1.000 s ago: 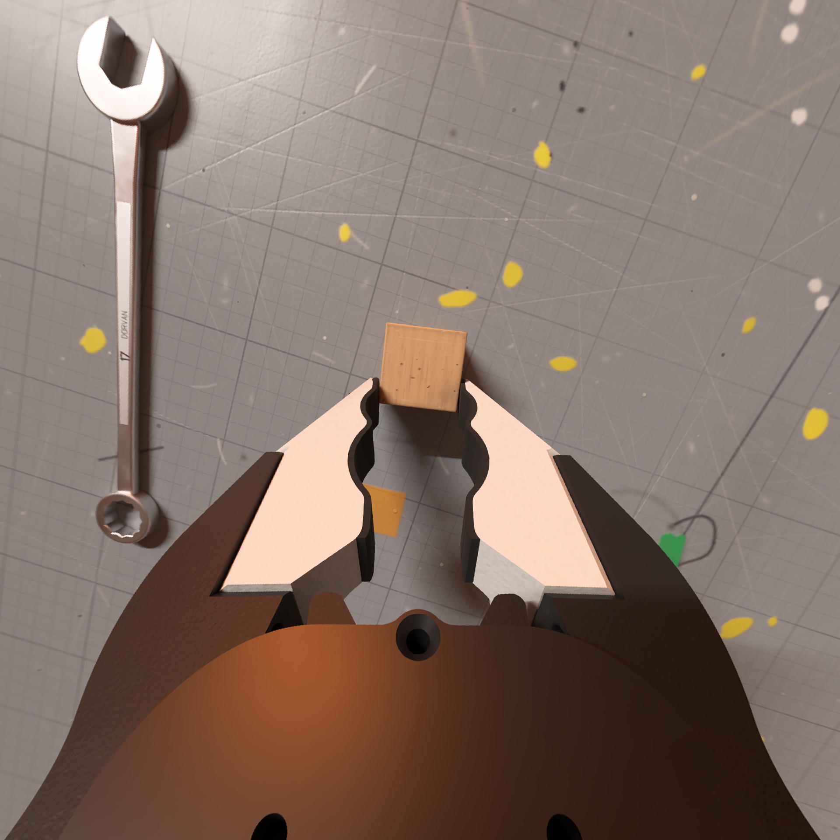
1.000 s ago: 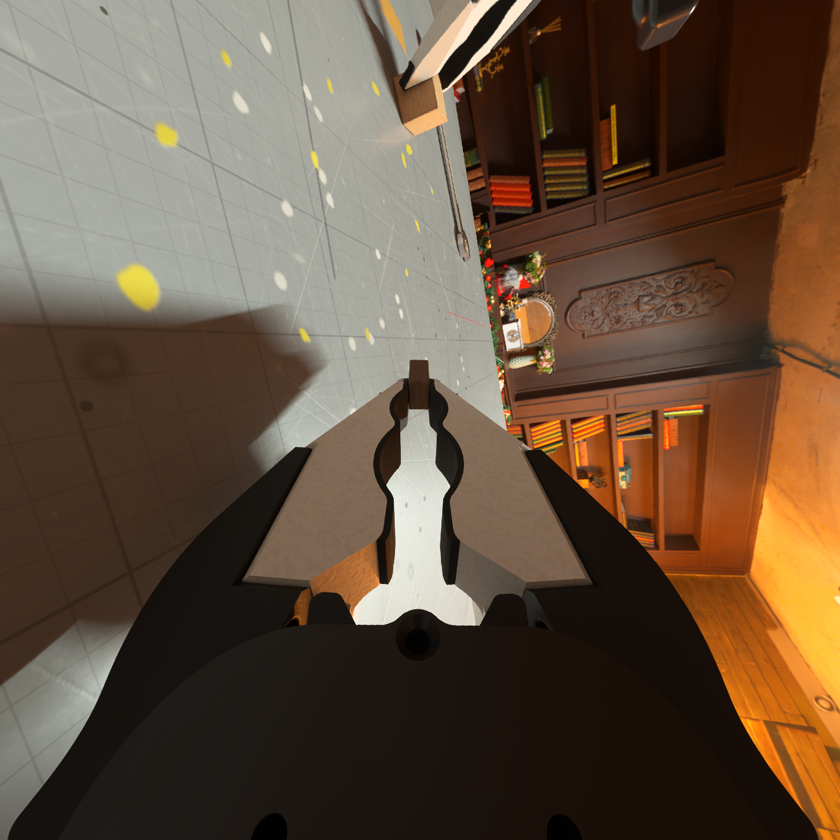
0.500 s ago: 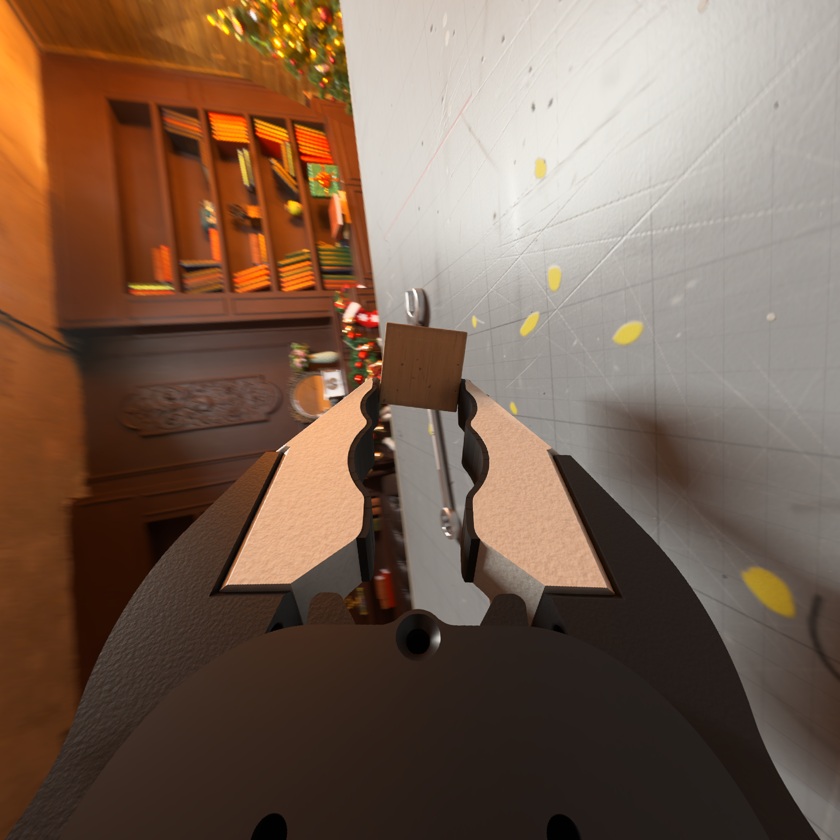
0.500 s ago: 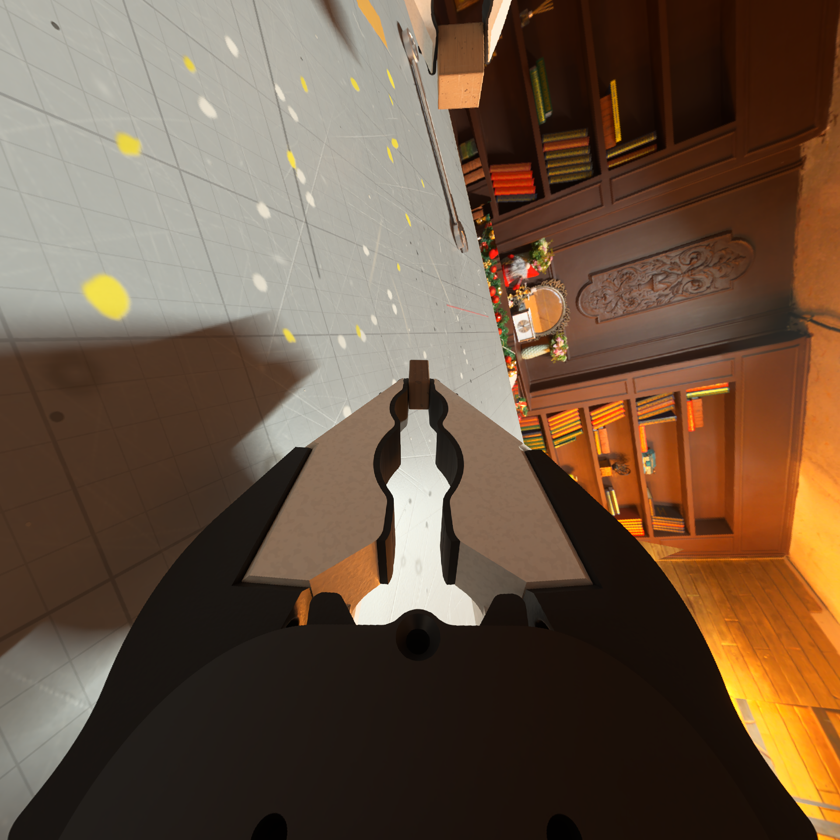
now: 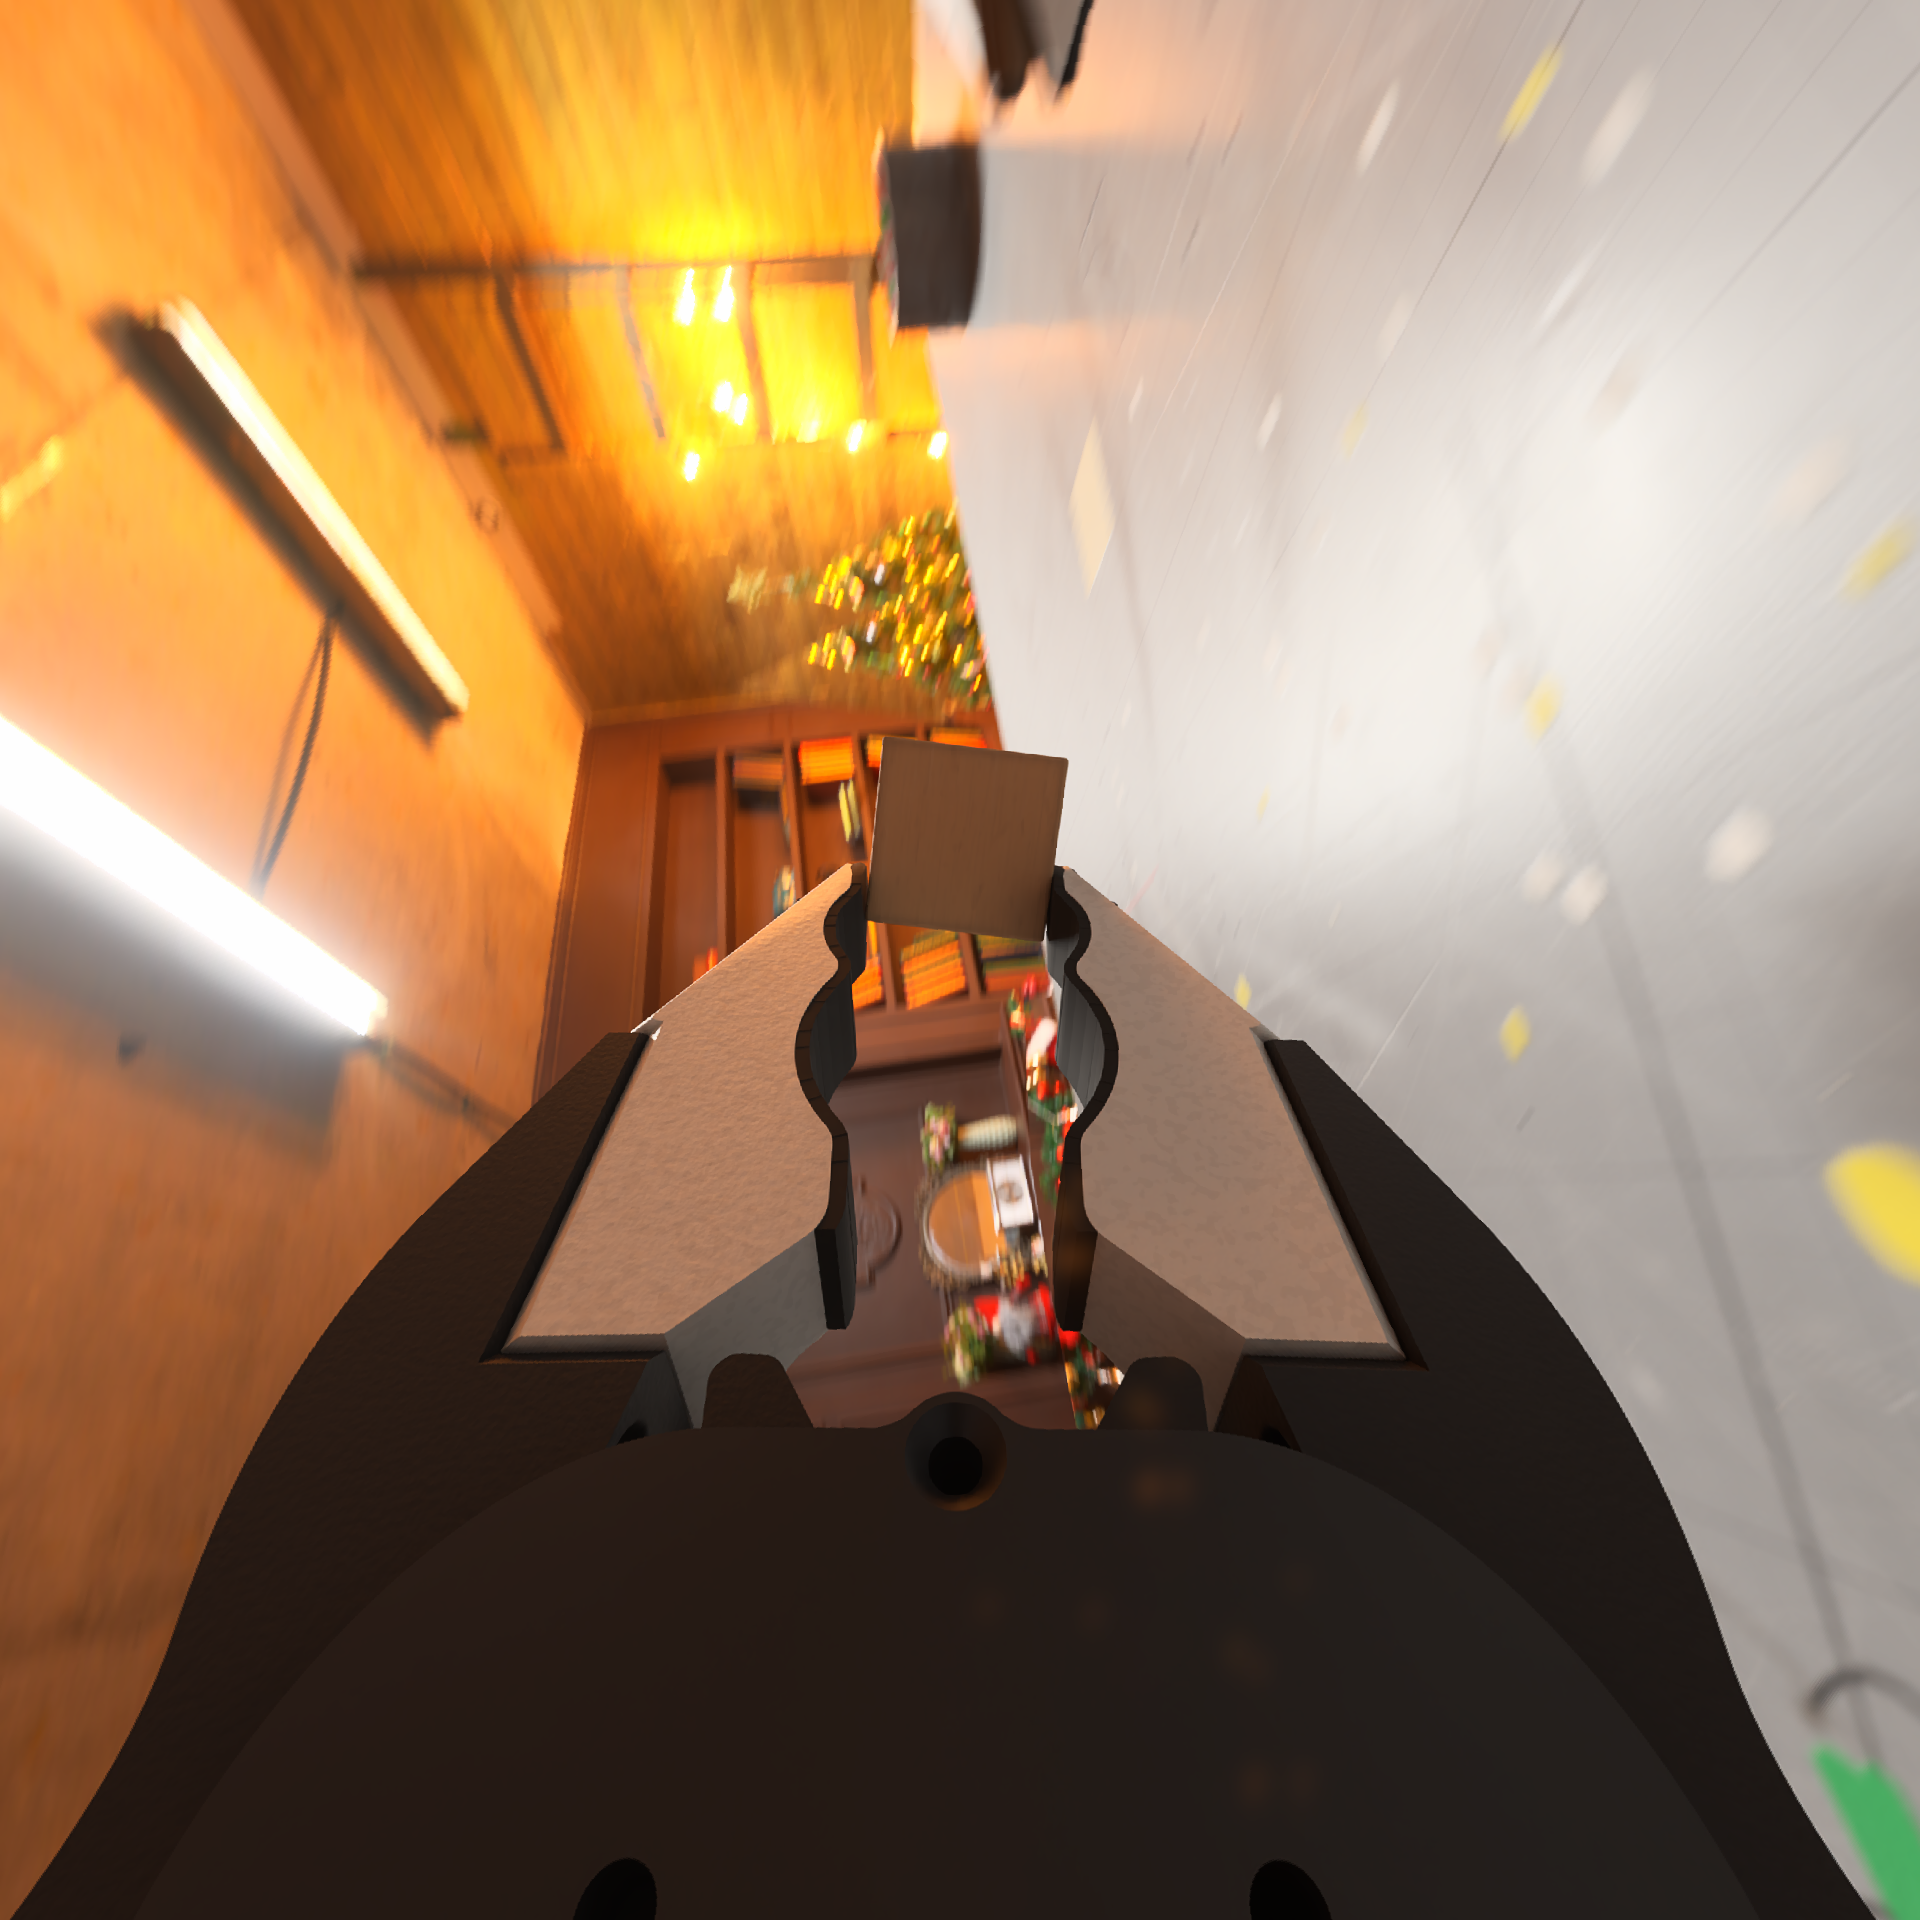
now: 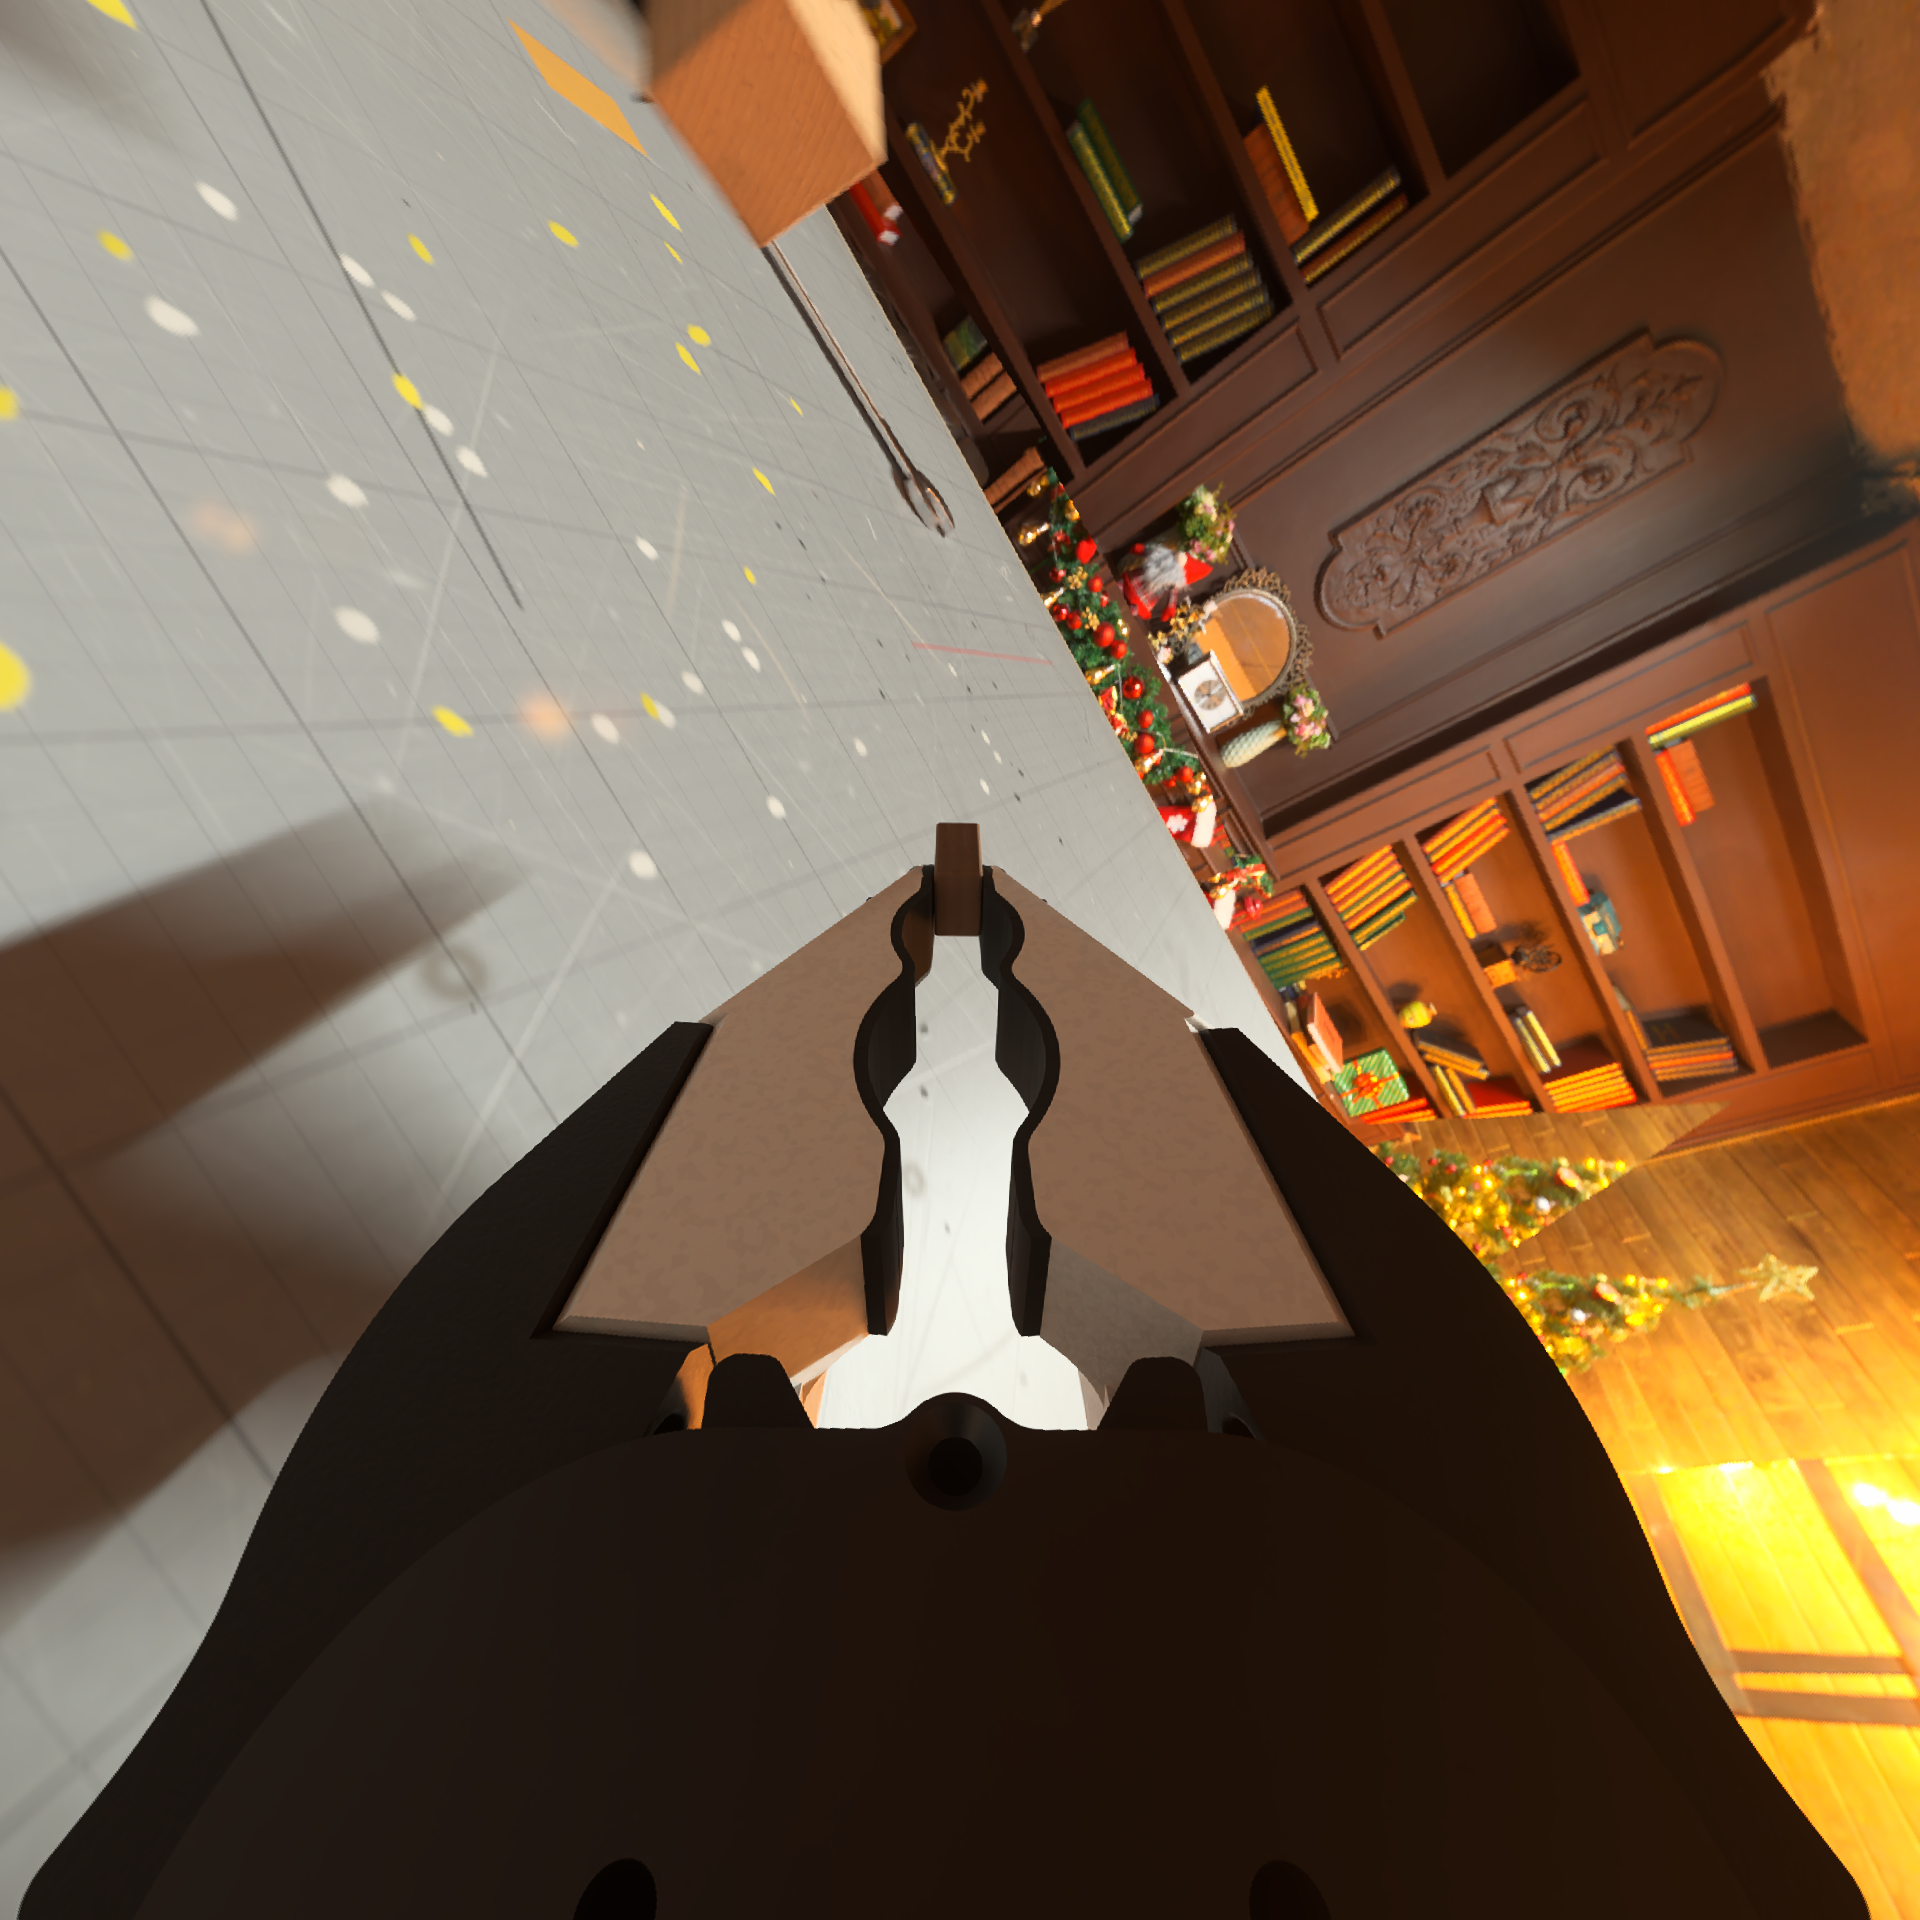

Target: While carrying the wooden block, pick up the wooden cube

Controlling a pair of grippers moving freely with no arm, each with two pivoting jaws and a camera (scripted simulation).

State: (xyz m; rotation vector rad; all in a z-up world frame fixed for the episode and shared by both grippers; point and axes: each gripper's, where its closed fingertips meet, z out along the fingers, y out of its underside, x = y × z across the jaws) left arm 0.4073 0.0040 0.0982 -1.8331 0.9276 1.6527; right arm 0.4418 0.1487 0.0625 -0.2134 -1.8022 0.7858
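Left gripper (image 5: pixel 958 902) clamped on wooden cube (image 5: pixel 966 840), cube pinched at fingertips, lifted clear of grey mat (image 5: pixel 1455 623). Left view tilted and blurred, room behind: bookshelf (image 5: pixel 769 852).

Right gripper (image 6: pixel 957 902) closed on thin wooden block (image 6: pixel 957 878), held at very tips, above mat (image 6: pixel 416 623). Cube shows again at top of right view (image 6: pixel 769 104), also off mat. Wrench (image 6: pixel 868 416) lies flat on mat near far edge.

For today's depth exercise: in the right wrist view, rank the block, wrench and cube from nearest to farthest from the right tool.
1. Block: pinched at the right tool tips.
2. Wrench: lying ahead on the mat.
3. Cube: top edge, lifted off the mat.
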